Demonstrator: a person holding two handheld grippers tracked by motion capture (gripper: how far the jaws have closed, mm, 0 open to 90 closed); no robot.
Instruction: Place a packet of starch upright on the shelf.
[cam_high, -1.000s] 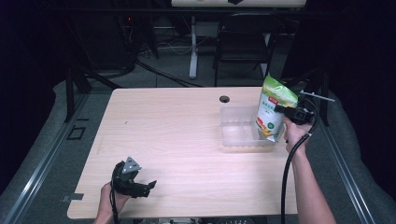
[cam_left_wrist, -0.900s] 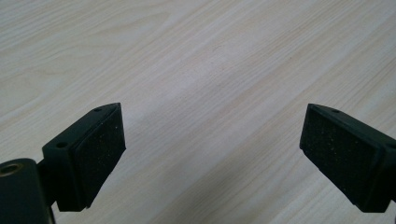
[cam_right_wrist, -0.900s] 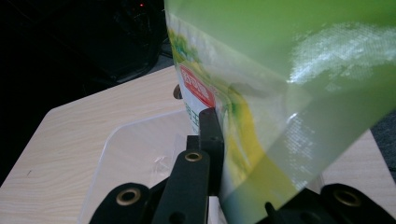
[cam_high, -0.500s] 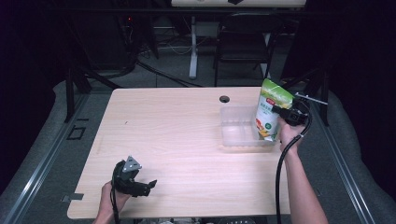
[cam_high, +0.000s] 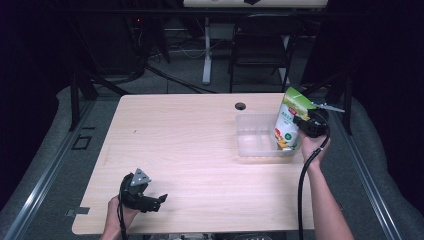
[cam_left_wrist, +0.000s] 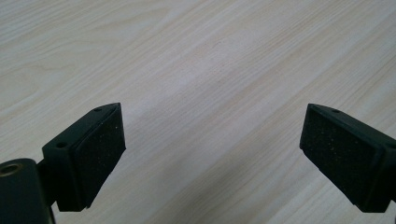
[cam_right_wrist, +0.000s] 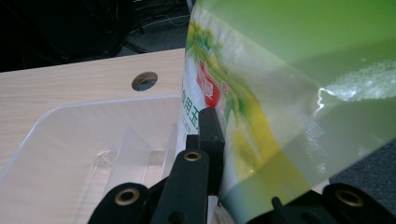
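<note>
Upright green pouch (cam_high: 289, 122) in right gripper (cam_high: 306, 126)

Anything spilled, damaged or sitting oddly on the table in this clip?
Nothing stands out. The right tool holds a green pouch tilted at the clear container; no spill or tear shows. The left tool is open over bare table.

A light wooden table (cam_high: 200, 150) is seen from above, with a small round hole (cam_high: 240, 106) near its far edge. A clear plastic tray (cam_high: 252, 142) is sat toward the right side. A green and white pouch (cam_high: 289, 122) is being held upright by the right gripper (cam_high: 306, 125), its bottom down inside the tray's right end. The left gripper (cam_high: 150, 202) is parked low at the near left corner, jaws spread apart, nothing in them. A dark chair (cam_high: 260, 55) is visible beyond the table.
</note>
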